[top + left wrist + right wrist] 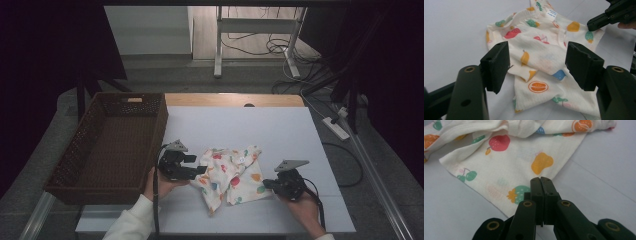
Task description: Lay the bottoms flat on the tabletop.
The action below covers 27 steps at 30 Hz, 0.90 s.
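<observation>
High view: we are working a fruit-print cloth (231, 177), crumpled on the table (280, 130) between both grippers, basket (112, 145) to the left.

Left gripper view: the left gripper (537, 66) is gaping wide over a fold (risking grabbing two layers).

Right gripper view: the right gripper (540, 182) is pinched on the hem; it may slip.

Grey table (280, 135) — garment (231, 176), basket (112, 142)

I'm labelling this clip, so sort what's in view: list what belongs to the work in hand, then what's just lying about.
In the work:
- fruit-print garment
- left gripper, jaws open over the garment
- right gripper, jaws closed at the garment's edge

Lying about:
- brown wicker basket
- white power strip on the floor
- desk frame behind
</observation>
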### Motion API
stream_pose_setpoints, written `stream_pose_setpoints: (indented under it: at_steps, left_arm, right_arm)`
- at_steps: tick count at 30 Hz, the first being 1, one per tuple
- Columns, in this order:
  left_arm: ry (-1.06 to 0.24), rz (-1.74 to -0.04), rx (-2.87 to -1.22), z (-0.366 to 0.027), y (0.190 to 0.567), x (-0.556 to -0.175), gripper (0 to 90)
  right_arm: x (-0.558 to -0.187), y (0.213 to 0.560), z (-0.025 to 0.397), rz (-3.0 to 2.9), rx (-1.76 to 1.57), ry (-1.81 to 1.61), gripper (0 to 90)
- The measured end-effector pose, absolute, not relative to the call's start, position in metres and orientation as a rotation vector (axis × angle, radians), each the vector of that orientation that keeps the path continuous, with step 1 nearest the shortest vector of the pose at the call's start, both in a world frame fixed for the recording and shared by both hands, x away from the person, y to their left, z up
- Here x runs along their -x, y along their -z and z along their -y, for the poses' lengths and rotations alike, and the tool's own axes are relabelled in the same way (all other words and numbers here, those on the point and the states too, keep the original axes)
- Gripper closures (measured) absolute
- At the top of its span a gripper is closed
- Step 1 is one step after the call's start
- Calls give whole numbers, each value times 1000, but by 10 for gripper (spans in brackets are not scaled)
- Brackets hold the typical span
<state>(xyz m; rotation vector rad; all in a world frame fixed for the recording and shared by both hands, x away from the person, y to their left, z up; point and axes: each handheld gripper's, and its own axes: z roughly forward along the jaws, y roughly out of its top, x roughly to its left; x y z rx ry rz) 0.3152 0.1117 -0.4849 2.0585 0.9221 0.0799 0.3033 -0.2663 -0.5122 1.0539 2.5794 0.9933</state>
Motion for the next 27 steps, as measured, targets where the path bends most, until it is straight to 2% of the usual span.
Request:
stream_pose_setpoints:
  at_steps: [19, 20, 23, 27]
  left_arm:
    - [-80, -918, -2063, -108, 486, -317, 352]
    - [-81, -918, -2062, -108, 486, -317, 352]
    - [-82, -916, -2063, -108, 486, -317, 352]
    - [-84, -914, -2063, -108, 486, -317, 352]
  right_arm:
    - [-288, 513, 293, -2547, -1119, -934, 879]
    - [-288, 512, 293, -2541, -1113, -940, 863]
    - [-288, 508, 291, -2501, -1088, -971, 715]
    - [-294, 499, 286, -2442, -1060, -1068, 593]
